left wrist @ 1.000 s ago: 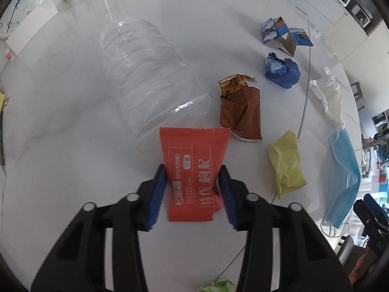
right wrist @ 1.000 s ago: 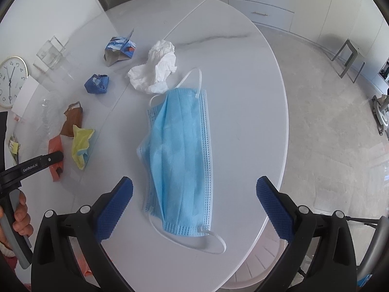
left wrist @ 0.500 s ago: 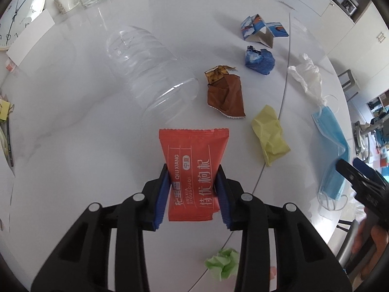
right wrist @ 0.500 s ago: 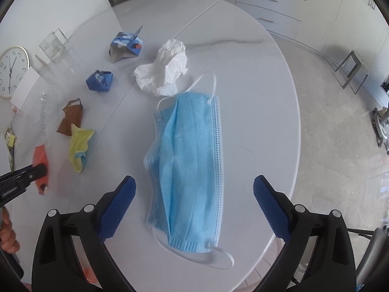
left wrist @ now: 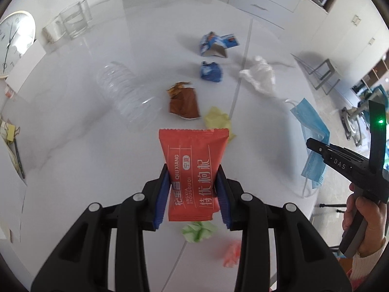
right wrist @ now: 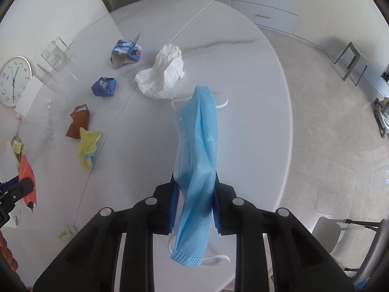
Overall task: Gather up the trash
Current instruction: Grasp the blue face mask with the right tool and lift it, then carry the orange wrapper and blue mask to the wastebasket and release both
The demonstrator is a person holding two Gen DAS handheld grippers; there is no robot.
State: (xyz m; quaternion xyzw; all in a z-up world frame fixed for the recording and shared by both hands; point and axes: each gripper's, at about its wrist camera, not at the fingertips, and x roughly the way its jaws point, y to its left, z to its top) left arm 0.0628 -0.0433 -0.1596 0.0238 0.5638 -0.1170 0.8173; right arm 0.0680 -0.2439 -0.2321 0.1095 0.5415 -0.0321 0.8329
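My left gripper (left wrist: 192, 194) is shut on a red snack packet (left wrist: 192, 170) and holds it above the white round table (left wrist: 73, 141). My right gripper (right wrist: 194, 206) is shut on a blue face mask (right wrist: 197, 146), lifted off the table near its right edge; the mask also shows in the left wrist view (left wrist: 313, 131). The red packet shows at far left in the right wrist view (right wrist: 26, 177). Loose trash lies on the table: a brown wrapper (left wrist: 183, 102), a yellow crumple (left wrist: 218, 121), a blue crumple (left wrist: 210, 71), a white tissue (right wrist: 163, 75).
A clear plastic bottle (left wrist: 124, 92) lies on its side at centre left. A torn blue carton (left wrist: 216, 45) sits farther back. Green (left wrist: 198, 228) and pink (left wrist: 232, 253) paper scraps lie near me. A clock (left wrist: 14, 41), a glass container (left wrist: 75, 19) and papers line the left edge.
My right gripper has closed on the blue mask and lifted it off the table. My left gripper has risen and pulled back with the red packet still in it.
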